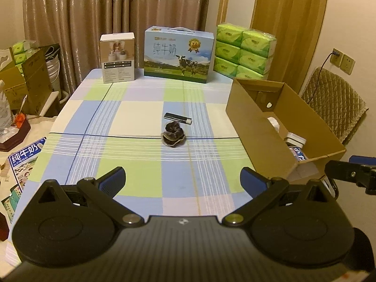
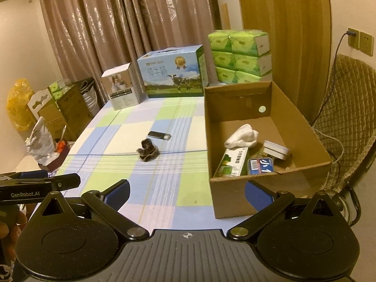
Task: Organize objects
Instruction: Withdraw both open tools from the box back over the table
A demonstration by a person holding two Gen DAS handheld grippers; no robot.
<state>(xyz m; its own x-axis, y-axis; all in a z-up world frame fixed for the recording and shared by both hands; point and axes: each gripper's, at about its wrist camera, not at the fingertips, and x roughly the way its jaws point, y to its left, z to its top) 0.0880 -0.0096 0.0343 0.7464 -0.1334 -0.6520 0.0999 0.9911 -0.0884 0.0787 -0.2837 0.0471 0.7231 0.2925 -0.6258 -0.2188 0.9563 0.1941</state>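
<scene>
A dark scrunchie (image 1: pixel 173 135) (image 2: pixel 148 151) lies mid-table on the checked cloth. Just behind it rests a black lighter with a white end (image 1: pixel 178 118) (image 2: pixel 159 135). The open cardboard box (image 1: pixel 249 122) (image 2: pixel 212 141) stands at the table's right edge. Inside it are a white cloth (image 2: pixel 242 136), a green and white carton (image 2: pixel 231 163), a blue packet (image 2: pixel 260 166) and a small white case (image 2: pixel 276 151). My left gripper (image 1: pixel 183 179) hovers open near the front edge, empty. My right gripper (image 2: pixel 186 193) is open too, empty, by the box's near left corner.
At the table's back stand a small white product box (image 1: pixel 117 57), a blue milk carton case (image 1: pixel 179 54) and stacked green tissue packs (image 1: pixel 244 51). A quilted chair (image 2: pixel 347 122) sits right of the box. Cardboard boxes and clutter (image 1: pixel 21 89) fill the left side.
</scene>
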